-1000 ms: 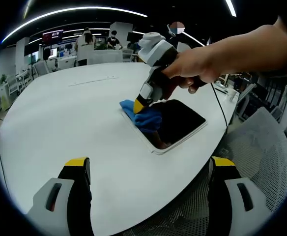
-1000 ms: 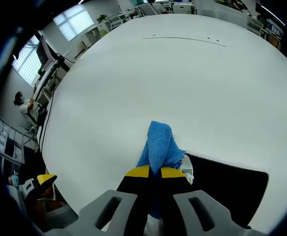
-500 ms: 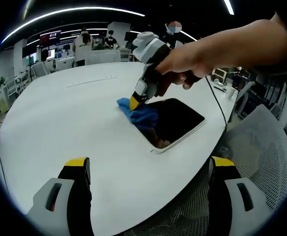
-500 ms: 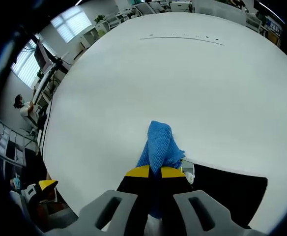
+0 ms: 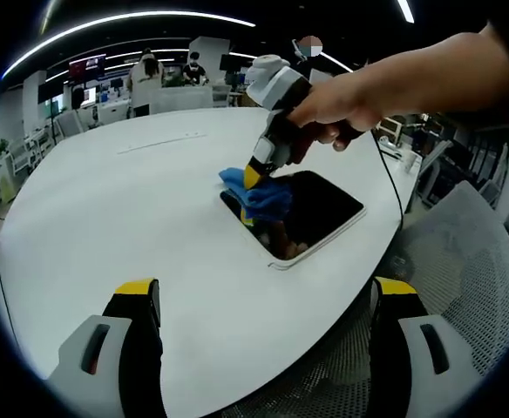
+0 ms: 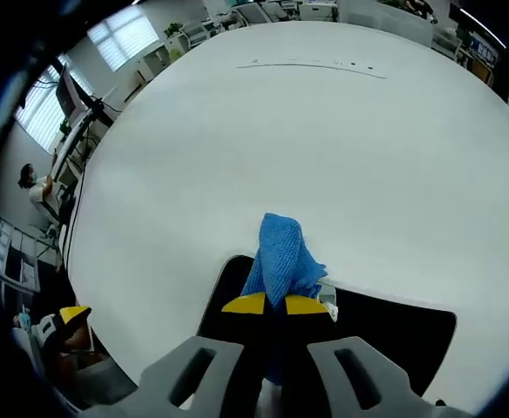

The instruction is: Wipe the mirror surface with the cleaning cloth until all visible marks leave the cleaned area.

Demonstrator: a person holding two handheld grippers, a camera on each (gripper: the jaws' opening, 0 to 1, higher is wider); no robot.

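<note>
Two grippers work over a round white tabletop (image 5: 106, 209) in an open-plan office. In the left gripper view, the right gripper (image 5: 253, 178), gripped by a hand (image 5: 329, 109) that reaches in from the upper right, points its yellow-tipped jaws down onto a bunched blue cloth (image 5: 256, 195). The cloth lies on the upper-left end of the mirror (image 5: 320, 209), a dark rectangular panel with a white frame lying flat at the centre right of the frame, near the tabletop's edge. A reflection of the cloth and gripper shows in the glass just below them.

The left gripper (image 5: 263, 300) rises from the bottom of its own view with jaws spread wide and nothing between them, well apart from the mirror. A grey mesh chair (image 5: 464, 279) fills the lower right, and a thin black cable (image 5: 392, 187) runs down past the mirror's right side.

In the right gripper view, the right gripper (image 6: 275, 305) has its jaws pinched together on the cloth (image 6: 281, 257), which sticks up from between the yellow tips at lower centre. The mirror (image 6: 394, 335) spreads dark behind and to both sides of the jaws along the bottom of the frame. Part of the left gripper (image 6: 63, 320) shows at lower left.

No brand, label or writing can be read; a faint line of small marks near the tabletop's far edge is too small to make out.
</note>
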